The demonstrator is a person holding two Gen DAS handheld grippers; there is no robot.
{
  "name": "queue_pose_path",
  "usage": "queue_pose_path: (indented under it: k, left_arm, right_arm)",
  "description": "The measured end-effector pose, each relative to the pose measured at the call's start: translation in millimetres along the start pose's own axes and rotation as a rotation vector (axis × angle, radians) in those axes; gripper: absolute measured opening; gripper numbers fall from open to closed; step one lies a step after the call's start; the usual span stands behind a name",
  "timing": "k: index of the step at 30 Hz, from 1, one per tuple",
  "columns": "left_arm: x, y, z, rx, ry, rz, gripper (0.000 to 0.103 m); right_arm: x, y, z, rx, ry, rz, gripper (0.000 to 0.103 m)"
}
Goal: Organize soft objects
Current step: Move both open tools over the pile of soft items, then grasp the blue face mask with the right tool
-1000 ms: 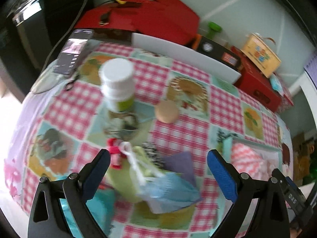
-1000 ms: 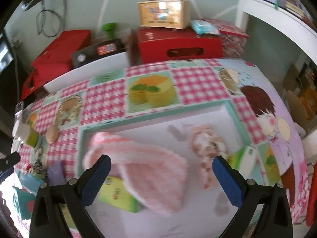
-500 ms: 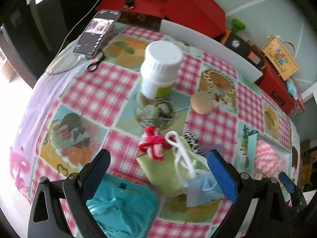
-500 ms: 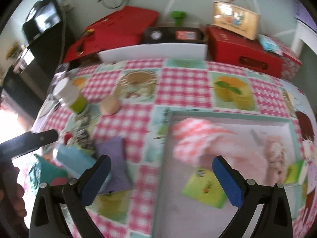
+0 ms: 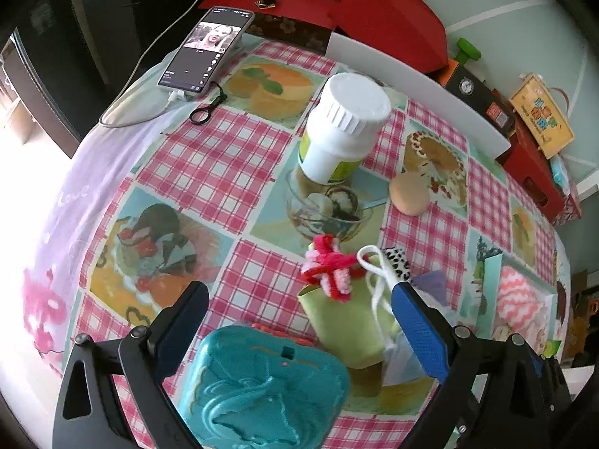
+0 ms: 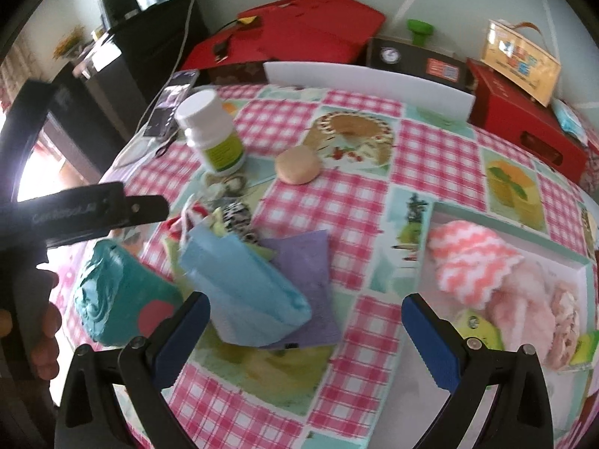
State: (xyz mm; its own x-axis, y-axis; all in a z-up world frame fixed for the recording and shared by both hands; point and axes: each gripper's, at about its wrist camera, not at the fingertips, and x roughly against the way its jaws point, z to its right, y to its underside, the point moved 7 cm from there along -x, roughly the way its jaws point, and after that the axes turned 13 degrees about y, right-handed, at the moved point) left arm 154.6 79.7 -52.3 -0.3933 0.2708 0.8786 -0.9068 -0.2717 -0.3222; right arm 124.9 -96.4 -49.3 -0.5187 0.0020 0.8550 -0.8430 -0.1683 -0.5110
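A pile of soft things lies on the checked tablecloth: a light blue pouch (image 6: 243, 280), a purple cloth (image 6: 303, 262), a green pouch (image 5: 344, 321) with a white cord, a red and pink yarn bow (image 5: 329, 269) and a teal case (image 5: 262, 385). My left gripper (image 5: 299, 321) is open above the teal case and the green pouch, holding nothing. My right gripper (image 6: 305, 333) hangs open just in front of the blue pouch and purple cloth. At the right, a pale tray (image 6: 498, 222) holds a pink chevron cloth (image 6: 471, 258) and small packets.
A white bottle (image 5: 344, 127) stands behind the pile beside a beige round puff (image 5: 410, 192). A phone (image 5: 206, 52) with its cable lies at the far left edge. Red boxes (image 6: 524, 112) and a white board (image 6: 367, 78) line the back. A hand (image 6: 41, 336) holds the left gripper.
The left gripper drew back, bringing the teal case into view between its fingers. The right gripper swung left from over the tray to the pile of pouches.
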Motion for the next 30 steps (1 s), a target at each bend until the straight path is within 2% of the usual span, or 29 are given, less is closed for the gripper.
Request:
queue_pose_path:
  k: [4,20,23,25,27,30]
  left_arm:
    - [0,0,-3,-0.016,-0.028,-0.009,0.098]
    - [-6,1,-6,-0.011,-0.016,-0.033,0.098]
    - [-8,2,-5,-0.012,-0.013,-0.037,0.098]
    - [-9,2,-3,-0.013,-0.012,-0.038,0.098]
    - [-9,2,-3,-0.014,-0.009,-0.039,0.098]
    - [-10,1,-1,-0.015,-0.004,-0.040,0.098]
  right_arm:
    - [-1,5,-19,0.052,-0.006,-0.004,0.103]
    - [-30,19,-61,0.201,0.024,0.000,0.103]
    - [-32,18,-63,0.214,0.031,0.018,0.092]
    - [-33,17,-62,0.205,0.026,0.021,0.081]
    - [-34,17,-58,0.180,0.001,0.015,0.074]
    - [-34,15,-51,0.137,-0.041,0.008,0.058]
